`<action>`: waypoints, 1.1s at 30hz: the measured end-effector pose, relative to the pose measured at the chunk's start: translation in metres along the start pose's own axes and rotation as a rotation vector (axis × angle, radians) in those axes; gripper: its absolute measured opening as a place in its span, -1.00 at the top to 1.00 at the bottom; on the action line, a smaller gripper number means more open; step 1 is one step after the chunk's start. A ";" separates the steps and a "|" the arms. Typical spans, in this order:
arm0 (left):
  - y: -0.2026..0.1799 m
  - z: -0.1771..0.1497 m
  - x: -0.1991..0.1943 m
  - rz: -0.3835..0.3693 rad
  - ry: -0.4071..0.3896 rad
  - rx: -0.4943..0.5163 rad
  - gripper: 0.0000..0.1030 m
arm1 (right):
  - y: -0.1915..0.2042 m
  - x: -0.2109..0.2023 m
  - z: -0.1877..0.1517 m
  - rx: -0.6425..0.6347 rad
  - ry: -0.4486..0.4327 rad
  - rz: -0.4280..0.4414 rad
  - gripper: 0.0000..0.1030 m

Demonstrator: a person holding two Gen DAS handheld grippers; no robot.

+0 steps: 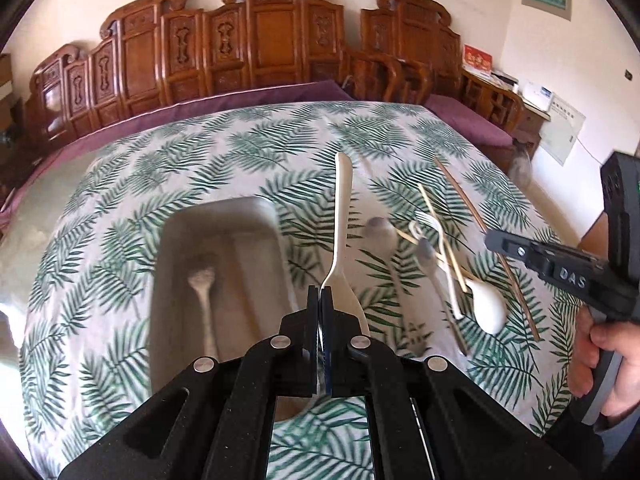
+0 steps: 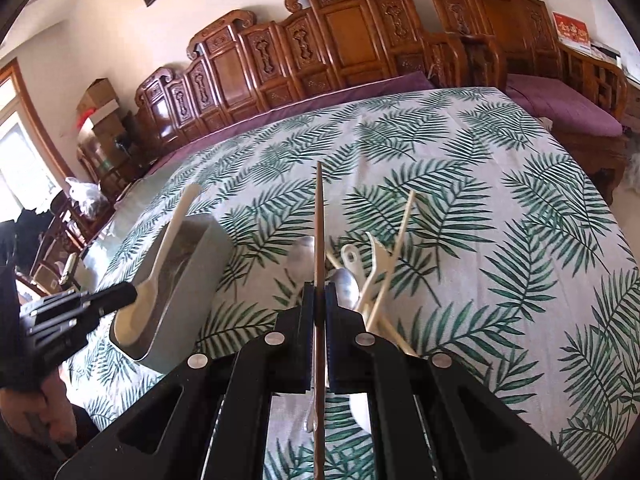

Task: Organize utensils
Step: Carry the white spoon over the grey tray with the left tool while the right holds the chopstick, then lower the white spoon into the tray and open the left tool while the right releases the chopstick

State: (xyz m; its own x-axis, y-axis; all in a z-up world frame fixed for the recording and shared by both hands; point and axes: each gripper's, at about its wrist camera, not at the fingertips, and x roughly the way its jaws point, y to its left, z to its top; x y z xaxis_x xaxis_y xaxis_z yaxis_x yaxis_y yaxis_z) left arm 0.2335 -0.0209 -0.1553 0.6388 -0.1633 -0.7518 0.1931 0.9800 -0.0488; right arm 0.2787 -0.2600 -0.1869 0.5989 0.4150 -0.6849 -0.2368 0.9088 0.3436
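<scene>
My left gripper [image 1: 320,292] is shut on the bowl end of a white plastic spoon [image 1: 342,220], whose handle points away over the table. It hangs by the right rim of a metal tray [image 1: 216,204] that holds a metal spoon [image 1: 202,280]. In the right wrist view the left gripper [image 2: 130,294] holds that white spoon [image 2: 172,232] above the tray [image 2: 192,280]. My right gripper [image 2: 319,286] is shut on a long brown chopstick [image 2: 319,220] above a utensil pile. The left wrist view shows the right gripper [image 1: 490,240] pinching this chopstick [image 1: 460,192].
The pile on the leaf-print tablecloth [image 1: 240,152] has metal spoons [image 1: 380,232], a white fork [image 1: 440,248], another white spoon [image 1: 488,304] and pale chopsticks [image 2: 400,240]. Carved wooden benches [image 1: 256,40] with purple cushions stand behind the table. A hand [image 1: 608,360] grips the right tool.
</scene>
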 end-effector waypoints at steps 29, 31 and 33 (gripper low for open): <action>0.084 -0.028 0.032 0.107 0.129 -0.102 0.99 | 0.114 0.023 0.012 -0.146 0.016 0.135 0.87; 0.086 -0.029 0.034 0.104 0.137 -0.104 0.98 | 0.119 0.027 0.013 -0.149 0.019 0.139 0.87; 0.088 -0.030 0.036 0.096 0.147 -0.107 0.98 | 0.124 0.030 0.015 -0.146 0.024 0.145 0.87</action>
State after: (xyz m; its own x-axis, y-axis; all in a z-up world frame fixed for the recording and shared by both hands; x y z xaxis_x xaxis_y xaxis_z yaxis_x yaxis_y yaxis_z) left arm 0.2510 0.0626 -0.2066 0.5337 -0.0581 -0.8437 0.0515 0.9980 -0.0361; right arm 0.2788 -0.1353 -0.1557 0.5325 0.5408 -0.6511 -0.4286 0.8356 0.3436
